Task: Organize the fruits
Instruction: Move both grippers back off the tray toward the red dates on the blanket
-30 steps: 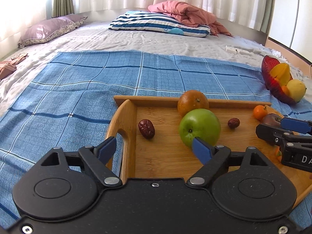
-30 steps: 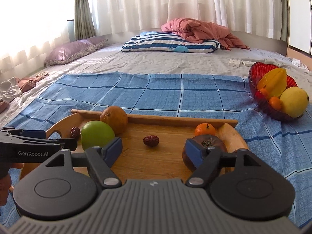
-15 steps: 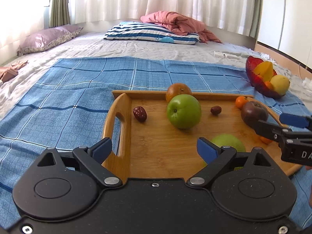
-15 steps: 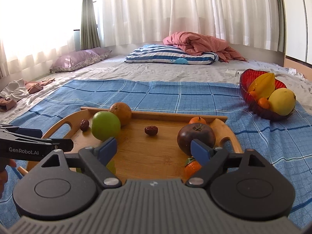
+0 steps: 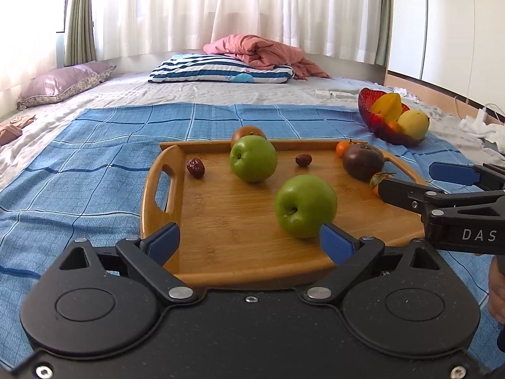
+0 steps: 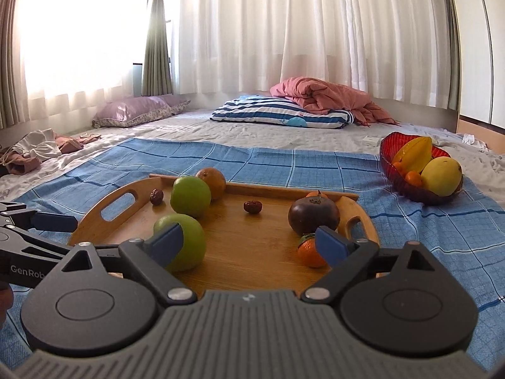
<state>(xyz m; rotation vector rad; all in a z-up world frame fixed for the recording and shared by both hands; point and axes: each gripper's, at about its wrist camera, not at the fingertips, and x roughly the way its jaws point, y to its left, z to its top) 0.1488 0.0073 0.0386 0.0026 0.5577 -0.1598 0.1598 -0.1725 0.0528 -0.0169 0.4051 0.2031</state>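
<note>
A wooden tray lies on a blue checked cloth on the bed. On it are two green apples, an orange, a dark purple fruit, two small tangerines and two red dates. My left gripper is open and empty at the tray's near edge, behind the near apple. My right gripper is open and empty, above the tray's near right side; it shows in the left wrist view.
A red glass bowl with a yellow starfruit, a mango and small tangerines stands right of the tray. A striped pillow, a pink blanket and a purple pillow lie farther back. Clothes lie at the left.
Both grippers have pulled back and up from the tray, so more of it shows, including the near green apple and a tangerine. Both stay open.
</note>
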